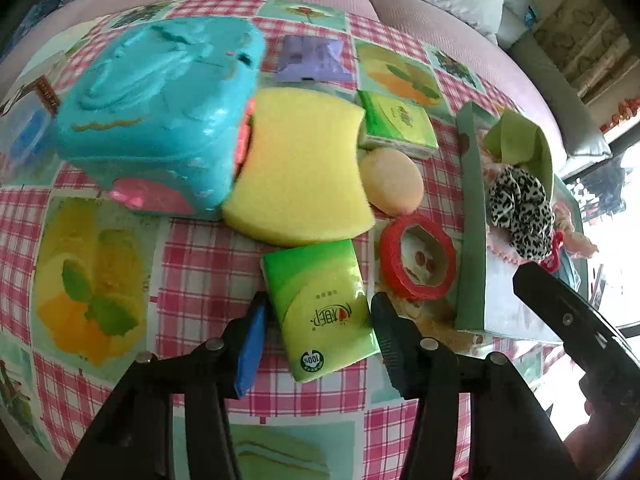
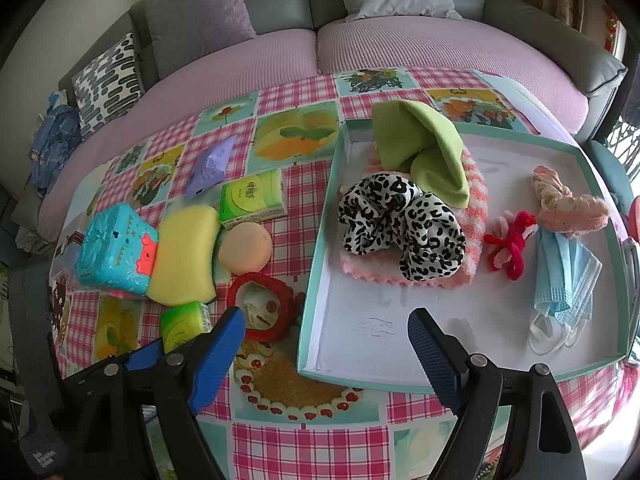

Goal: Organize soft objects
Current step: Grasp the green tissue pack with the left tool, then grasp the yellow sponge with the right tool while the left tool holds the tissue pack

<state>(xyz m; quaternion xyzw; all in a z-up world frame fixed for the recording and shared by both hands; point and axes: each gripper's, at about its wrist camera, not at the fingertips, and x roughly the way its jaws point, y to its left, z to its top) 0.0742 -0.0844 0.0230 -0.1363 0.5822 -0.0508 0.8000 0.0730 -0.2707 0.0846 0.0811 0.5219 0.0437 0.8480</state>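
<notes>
The green plastic-wrapped pocket tissue pack [image 1: 320,312] lies flat on the pink-checked patchwork tablecloth [image 1: 192,264], its long axis running away from the camera, just in front of the yellow curved foam sponge [image 1: 296,168]. The left gripper [image 1: 318,320] straddles the pack: one blue-padded finger stands at its left edge and the black ribbed finger at its right, with narrow slivers of cloth showing at both sides, so the jaws are partly apart around the pack and not yet pressing on it. The step in hand appears to be pinching this pack for transfer.

To do it well, the jaws should close squarely across the short width, near the pack's middle, and firmly enough that the slippery wrapper does not slide; the soft contents will yield, so a light pinch may fail. The lift should be straight up, to avoid nudging the sponge or the red tape ring [image 1: 418,262] just to the right.

The likely destination is the shallow teal-rimmed white tray [image 2: 320,240], which already holds a leopard-print scrunchie [image 2: 400,228], a lime-green cloth [image 2: 424,148] and a pale blue face mask [image 2: 564,280]. The right gripper [image 2: 326,340] hangs with jaws wide apart and empty over the tray's near corner, where bare floor remains.
</notes>
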